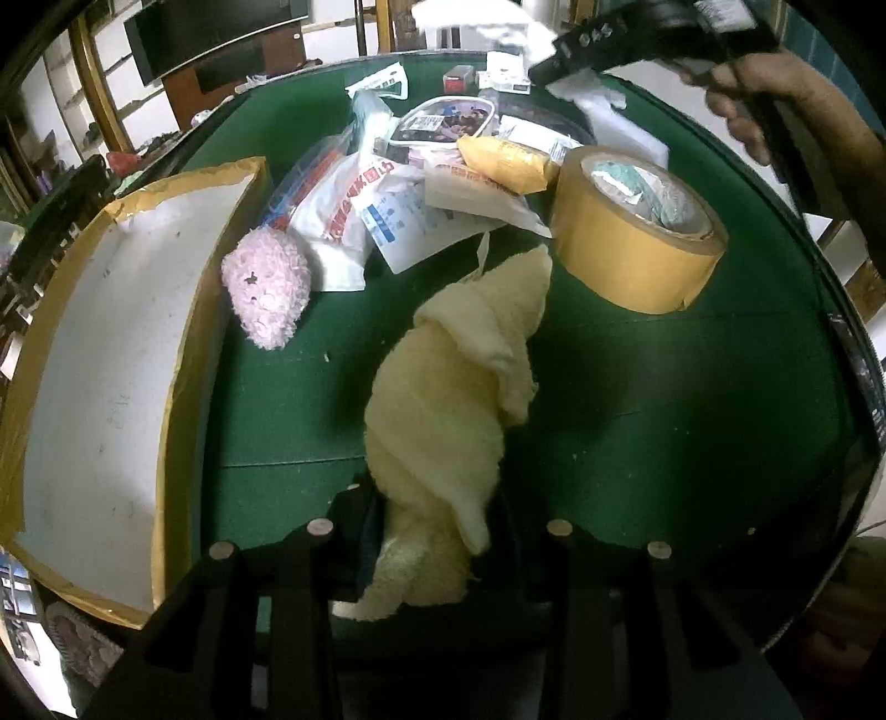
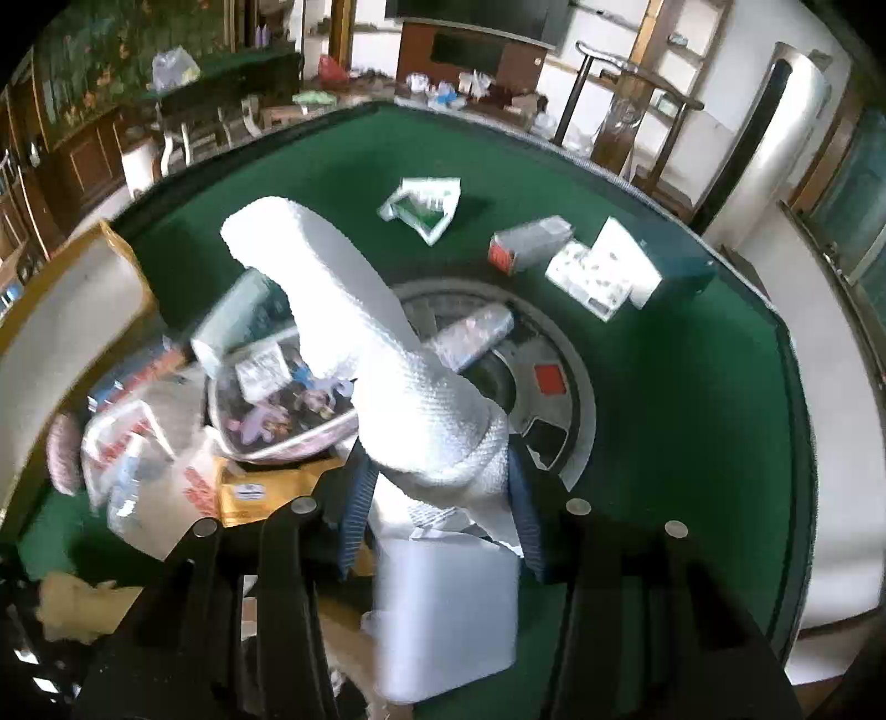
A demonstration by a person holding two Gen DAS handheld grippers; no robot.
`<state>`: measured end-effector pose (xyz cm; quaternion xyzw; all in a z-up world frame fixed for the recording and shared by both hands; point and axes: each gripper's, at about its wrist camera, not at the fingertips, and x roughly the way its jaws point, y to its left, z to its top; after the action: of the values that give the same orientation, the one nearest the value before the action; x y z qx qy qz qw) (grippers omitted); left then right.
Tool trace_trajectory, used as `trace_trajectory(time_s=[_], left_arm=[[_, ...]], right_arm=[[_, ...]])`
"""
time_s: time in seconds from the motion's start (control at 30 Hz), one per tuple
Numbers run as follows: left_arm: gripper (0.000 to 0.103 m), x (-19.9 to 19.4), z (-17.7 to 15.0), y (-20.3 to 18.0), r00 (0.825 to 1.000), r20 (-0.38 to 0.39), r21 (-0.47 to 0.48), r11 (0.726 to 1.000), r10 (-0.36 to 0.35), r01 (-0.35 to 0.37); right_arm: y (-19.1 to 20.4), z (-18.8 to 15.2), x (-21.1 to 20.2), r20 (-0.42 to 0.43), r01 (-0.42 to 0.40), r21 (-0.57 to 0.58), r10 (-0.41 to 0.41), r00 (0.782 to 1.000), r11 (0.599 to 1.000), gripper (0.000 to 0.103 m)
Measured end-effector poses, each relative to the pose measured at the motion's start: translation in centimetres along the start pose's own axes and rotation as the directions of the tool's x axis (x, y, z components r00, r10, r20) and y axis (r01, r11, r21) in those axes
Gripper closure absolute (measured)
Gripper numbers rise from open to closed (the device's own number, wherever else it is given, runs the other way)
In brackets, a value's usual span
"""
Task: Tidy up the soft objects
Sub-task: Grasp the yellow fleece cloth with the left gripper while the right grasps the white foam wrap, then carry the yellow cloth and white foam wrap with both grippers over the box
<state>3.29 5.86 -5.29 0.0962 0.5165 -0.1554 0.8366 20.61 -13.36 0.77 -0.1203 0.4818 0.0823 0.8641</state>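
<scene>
green table (image 1: 637,399) | left tongs (image 1: 437,554) grip yellow towel (image 1: 443,399) | right tongs (image 2: 437,498) clamp white wrap (image 2: 387,354)

Domestic living room. Evidence: green felt-topped table (image 2: 692,399) with central dial, cluttered with household packets; dark wooden cabinets (image 2: 83,160) along one wall; wall-mounted black flat screen (image 2: 476,19); tall silver column appliance (image 2: 775,144) beyond the table's far edge.
</scene>
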Motion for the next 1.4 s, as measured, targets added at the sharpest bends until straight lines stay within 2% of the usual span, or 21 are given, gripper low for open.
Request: trace_trajectory(time_s=[0.27, 0.57, 0.67, 0.73, 0.97, 1.13, 1.4], left_arm=[[0.067, -0.4, -0.7, -0.1, 1.000, 0.012, 0.008, 1.000, -0.001, 0.001], [0.064, -0.2, -0.2, 0.1, 1.000, 0.007, 0.009, 1.000, -0.001, 0.001], [0.058, -0.1, -0.1, 0.1, 1.000, 0.008, 0.012, 1.000, 0.010, -0.010], [0.058, 0.1, 0.0, 0.3, 1.000, 0.011, 0.000, 1.000, -0.003, 0.003], [0.066, -0.1, -0.2, 1.0, 0.998, 0.054, -0.048, 0.998, -0.025, 0.027], [0.066, -1.3, -0.2, 1.4, 0.994, 0.098, -0.078, 0.995, -0.050, 0.058], [0.066, -3.5, 0.5, 1.8, 0.991, 0.131, -0.067, 0.997, -0.021, 0.030]], right_arm=[[1.9, -1.2, -5.1, 0.090, -0.044, 0.006, 0.043, 0.995, 0.999, 0.058], [4.2, -3.2, -9.0, 0.132, -0.121, 0.002, 0.120, 0.984, 0.993, 0.058], [4.7, -3.7, -9.4, 0.125, -0.141, 0.002, 0.140, 0.982, 0.990, 0.058], [5.1, -4.1, -9.4, 0.118, -0.150, 0.000, 0.148, 0.982, 0.989, 0.058], [5.7, -4.9, -9.4, 0.108, -0.162, 0.006, 0.161, 0.981, 0.987, 0.058], [5.8, -5.2, -9.6, 0.109, -0.165, 0.007, 0.164, 0.981, 0.986, 0.058], [5.7, -5.1, -9.5, 0.114, -0.170, 0.008, 0.168, 0.979, 0.985, 0.058]])
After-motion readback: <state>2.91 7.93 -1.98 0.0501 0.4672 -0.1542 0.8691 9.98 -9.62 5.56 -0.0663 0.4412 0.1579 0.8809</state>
